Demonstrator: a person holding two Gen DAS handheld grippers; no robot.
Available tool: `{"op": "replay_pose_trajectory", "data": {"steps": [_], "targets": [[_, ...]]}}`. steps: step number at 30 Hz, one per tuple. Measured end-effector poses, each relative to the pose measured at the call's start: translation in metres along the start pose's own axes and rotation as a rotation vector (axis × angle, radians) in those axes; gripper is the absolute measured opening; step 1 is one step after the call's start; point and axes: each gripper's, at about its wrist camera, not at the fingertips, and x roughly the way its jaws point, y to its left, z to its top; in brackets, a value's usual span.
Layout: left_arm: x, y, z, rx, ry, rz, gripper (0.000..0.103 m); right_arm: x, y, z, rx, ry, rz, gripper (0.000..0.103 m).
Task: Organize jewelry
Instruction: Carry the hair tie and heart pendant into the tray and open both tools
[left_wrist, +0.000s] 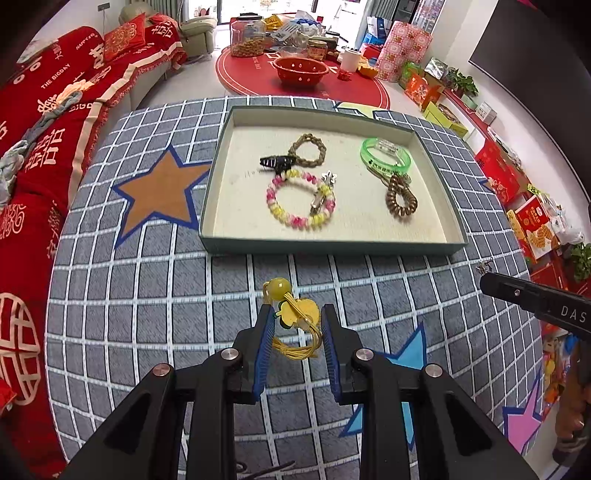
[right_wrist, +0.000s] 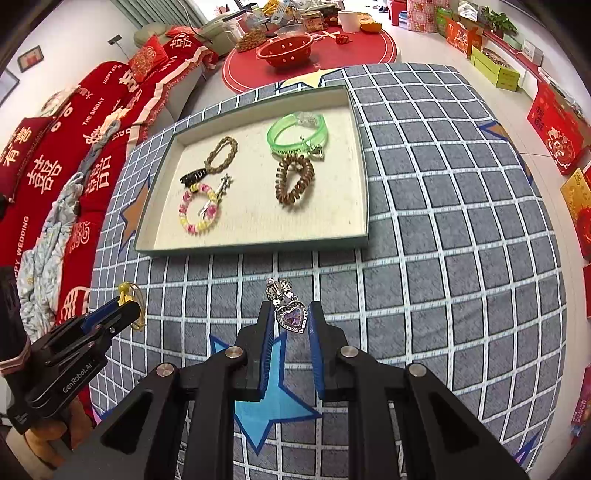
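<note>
- Jewelry already in the tray (left_wrist: 448, 206): pink-yellow bead bracelet (left_wrist: 300, 199), braided bracelet (left_wrist: 307, 149), black hair clip (left_wrist: 277, 162), green bangle (left_wrist: 386, 157), brown coil hair tie (left_wrist: 400, 201).
- Your left gripper (left_wrist: 295, 314) is clamped on a yellow cord charm (left_wrist: 299, 314), its bead poking past the tips.
- Your right gripper (right_wrist: 290, 314) is clamped on a silver heart pendant (right_wrist: 293, 315).
- Both sit short of the tray's near wall, over the checked tablecloth (right_wrist: 443, 258).
- Bare tray floor: near strip and left side.
</note>
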Motion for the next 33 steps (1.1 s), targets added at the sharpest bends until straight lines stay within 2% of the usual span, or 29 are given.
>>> {"op": "replay_pose_trajectory", "data": {"steps": [17, 24, 33], "targets": [[0.027, 0.015, 0.07, 0.047, -0.063, 0.075, 0.039, 0.023, 0.001, 0.057, 0.033, -0.028, -0.009, 0.02], [0.059, 0.022, 0.082, 0.056, -0.028, 0.105, 0.039, 0.043, -0.005, 0.073, 0.043, -0.02, -0.031, 0.02], [0.09, 0.029, 0.078, 0.052, 0.037, 0.124, 0.039, 0.07, -0.016, 0.079, 0.02, 0.023, -0.065, 0.02]]}}
